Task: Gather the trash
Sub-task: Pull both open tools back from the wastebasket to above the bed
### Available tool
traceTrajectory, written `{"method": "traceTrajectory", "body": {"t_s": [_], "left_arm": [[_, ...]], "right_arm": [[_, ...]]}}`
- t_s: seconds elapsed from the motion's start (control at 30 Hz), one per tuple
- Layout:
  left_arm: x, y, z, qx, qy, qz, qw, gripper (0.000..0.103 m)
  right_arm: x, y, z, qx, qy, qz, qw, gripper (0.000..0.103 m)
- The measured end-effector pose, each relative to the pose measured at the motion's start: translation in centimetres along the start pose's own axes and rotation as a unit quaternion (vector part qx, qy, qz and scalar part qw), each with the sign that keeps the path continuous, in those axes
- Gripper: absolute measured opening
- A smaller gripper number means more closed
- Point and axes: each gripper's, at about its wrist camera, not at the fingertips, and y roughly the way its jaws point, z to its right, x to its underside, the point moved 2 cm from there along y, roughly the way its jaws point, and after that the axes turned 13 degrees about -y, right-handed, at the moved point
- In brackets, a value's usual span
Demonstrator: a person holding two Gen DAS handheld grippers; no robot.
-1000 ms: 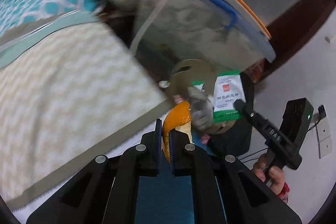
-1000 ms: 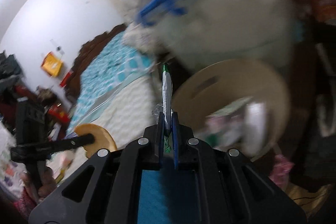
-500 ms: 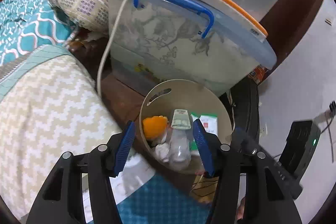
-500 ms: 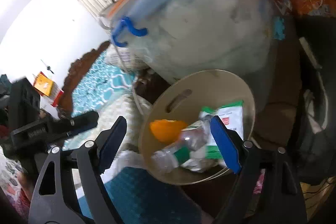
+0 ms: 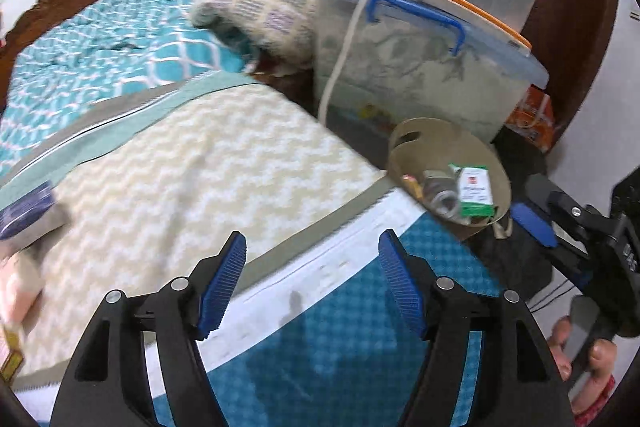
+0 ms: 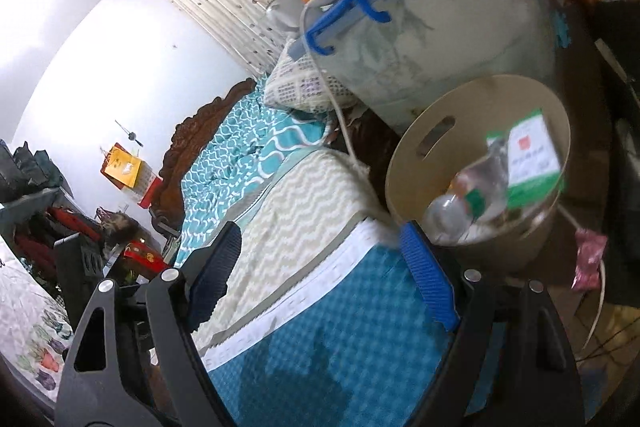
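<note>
Beside our bed [image 5: 208, 163], the tan bin [image 6: 420, 163] holds a green-and-white packet [image 6: 530, 155] and a clear bottle [image 6: 452, 211].
Our left gripper [image 5: 312, 283] is opening, our right gripper [image 6: 320, 275] spread, both empty; blur hides the bin's lower contents.

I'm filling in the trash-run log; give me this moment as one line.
left gripper: opening, empty | right gripper: open, empty | beige bin: holds green packet, plastic bottle
</note>
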Motion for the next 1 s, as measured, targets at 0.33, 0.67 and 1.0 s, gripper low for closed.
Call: {"method": "traceTrajectory", "body": {"t_s": [0.33,0.67,1.0], "left_arm": [[2.8,-4.9,-5.1,-0.041,-0.017,0.037,0.9983,0.067],[4.6,-8.3,-8.9,-0.061,-0.039,0.063,0.9954,0.067],[6.1,-11.3,-11.7,-0.078,-0.054,0.083,0.9920,0.068]], "right_arm": [[4.4,-2.0,-4.6,0.020,0.004,-0.001,1.000,0.084],[6.0,-1.9,-8.1,0.015,-0.006,-0.009,1.000,0.086],[7.3,-2.2,-11.8,0.002,-0.017,-0.006,1.000,0.086]]}}
